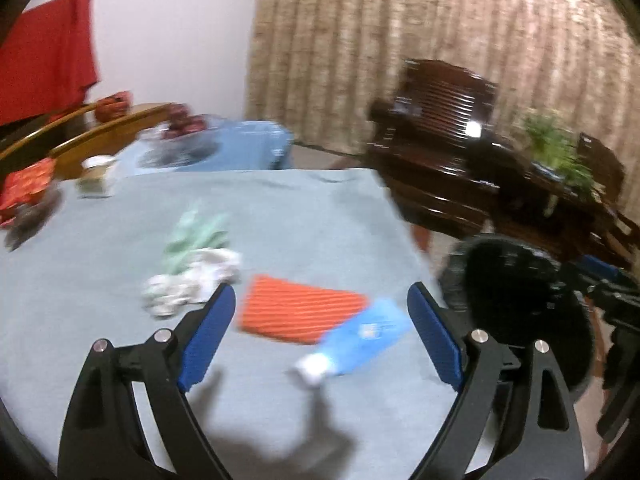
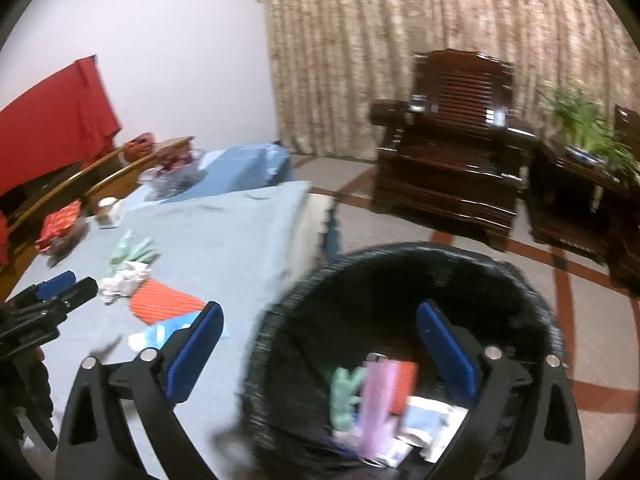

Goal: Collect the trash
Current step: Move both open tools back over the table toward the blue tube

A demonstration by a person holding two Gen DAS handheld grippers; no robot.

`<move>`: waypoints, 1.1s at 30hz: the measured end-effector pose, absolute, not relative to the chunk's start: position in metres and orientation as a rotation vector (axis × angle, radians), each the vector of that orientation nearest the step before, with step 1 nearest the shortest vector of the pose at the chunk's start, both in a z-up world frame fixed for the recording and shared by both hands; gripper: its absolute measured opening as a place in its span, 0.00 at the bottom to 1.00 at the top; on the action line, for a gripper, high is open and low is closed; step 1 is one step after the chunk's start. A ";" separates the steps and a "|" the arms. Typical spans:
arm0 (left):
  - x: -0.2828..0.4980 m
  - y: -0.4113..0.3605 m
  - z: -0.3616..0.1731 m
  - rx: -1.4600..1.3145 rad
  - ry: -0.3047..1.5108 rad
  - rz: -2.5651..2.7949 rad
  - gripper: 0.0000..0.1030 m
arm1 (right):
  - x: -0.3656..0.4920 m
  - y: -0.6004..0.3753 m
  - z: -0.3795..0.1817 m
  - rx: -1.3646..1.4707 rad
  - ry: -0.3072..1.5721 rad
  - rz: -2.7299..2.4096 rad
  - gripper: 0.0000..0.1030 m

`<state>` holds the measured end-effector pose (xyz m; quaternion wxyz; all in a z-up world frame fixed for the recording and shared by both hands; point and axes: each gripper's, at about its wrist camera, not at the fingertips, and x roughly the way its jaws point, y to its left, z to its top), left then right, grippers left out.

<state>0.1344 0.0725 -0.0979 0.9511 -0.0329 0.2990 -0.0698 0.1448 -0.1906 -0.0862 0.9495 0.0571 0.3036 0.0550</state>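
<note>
On the grey-blue tablecloth (image 1: 280, 208) lie an orange ribbed wrapper (image 1: 296, 312), a blue tube with a white cap (image 1: 356, 340), crumpled white paper (image 1: 192, 280) and a pale green wrapper (image 1: 192, 240). My left gripper (image 1: 320, 312) is open and empty above the orange wrapper and the tube. My right gripper (image 2: 320, 332) is open and empty over the black trash bin (image 2: 288, 312), which holds a pink lighter (image 2: 380, 392), green, orange and white-blue trash. The bin also shows in the left wrist view (image 1: 520, 280). The same table items show in the right wrist view, with the orange wrapper (image 2: 164, 304) nearest the tube.
A cup (image 1: 96, 172) and a red packet (image 1: 24, 188) stand at the table's far left. A second blue-covered table (image 1: 240, 148) is behind. Dark wooden armchairs (image 2: 452, 152) and a potted plant (image 2: 588, 124) stand to the right before a curtain.
</note>
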 end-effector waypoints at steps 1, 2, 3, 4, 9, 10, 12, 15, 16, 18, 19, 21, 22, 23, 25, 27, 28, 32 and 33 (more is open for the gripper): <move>0.136 0.083 -0.099 -0.070 0.609 -0.117 0.83 | 0.148 -0.183 -0.087 0.116 0.617 0.130 0.93; 0.135 0.096 -0.100 -0.072 0.611 -0.086 0.83 | 0.153 -0.171 -0.088 0.113 0.617 0.154 0.93; 0.135 0.108 -0.102 -0.073 0.614 -0.060 0.83 | 0.156 -0.163 -0.088 0.110 0.617 0.169 0.93; 0.136 0.115 -0.103 -0.074 0.617 -0.044 0.83 | 0.161 -0.151 -0.089 0.106 0.618 0.192 0.93; 0.137 0.152 -0.117 -0.092 0.641 0.034 0.83 | 0.180 -0.107 -0.098 0.090 0.628 0.268 0.93; 0.137 0.156 -0.120 -0.095 0.645 0.044 0.83 | 0.183 -0.098 -0.102 0.086 0.639 0.278 0.93; 0.135 0.165 -0.127 -0.100 0.652 0.059 0.83 | 0.186 -0.089 -0.107 0.084 0.647 0.286 0.93; 0.136 0.171 -0.137 -0.096 0.667 0.074 0.83 | 0.186 -0.071 -0.118 0.075 0.679 0.307 0.93; 0.136 0.174 -0.141 -0.097 0.674 0.078 0.83 | 0.186 -0.067 -0.121 0.070 0.686 0.312 0.93; 0.136 0.176 -0.147 -0.103 0.684 0.083 0.83 | 0.184 -0.055 -0.128 0.054 0.703 0.326 0.93; 0.135 0.177 -0.149 -0.106 0.688 0.084 0.83 | 0.183 -0.048 -0.132 0.042 0.712 0.333 0.93; 0.135 0.180 -0.153 -0.106 0.696 0.089 0.83 | 0.184 -0.037 -0.137 0.022 0.722 0.340 0.93; 0.136 0.180 -0.155 -0.105 0.698 0.091 0.83 | 0.185 -0.030 -0.141 0.007 0.727 0.337 0.93; 0.135 0.181 -0.156 -0.104 0.700 0.092 0.83 | 0.187 -0.026 -0.143 -0.003 0.732 0.332 0.93; 0.135 0.183 -0.157 -0.103 0.702 0.094 0.83 | 0.192 -0.018 -0.150 -0.012 0.744 0.328 0.93; 0.136 0.185 -0.159 -0.106 0.706 0.096 0.83 | 0.199 -0.011 -0.157 -0.020 0.761 0.308 0.93; 0.136 0.186 -0.160 -0.106 0.708 0.098 0.83 | 0.201 -0.009 -0.160 -0.023 0.767 0.301 0.93; 0.137 0.189 -0.166 -0.110 0.723 0.104 0.83 | 0.206 0.000 -0.172 -0.044 0.787 0.276 0.93; 0.138 0.190 -0.167 -0.113 0.727 0.105 0.83 | 0.207 0.002 -0.174 -0.057 0.791 0.268 0.93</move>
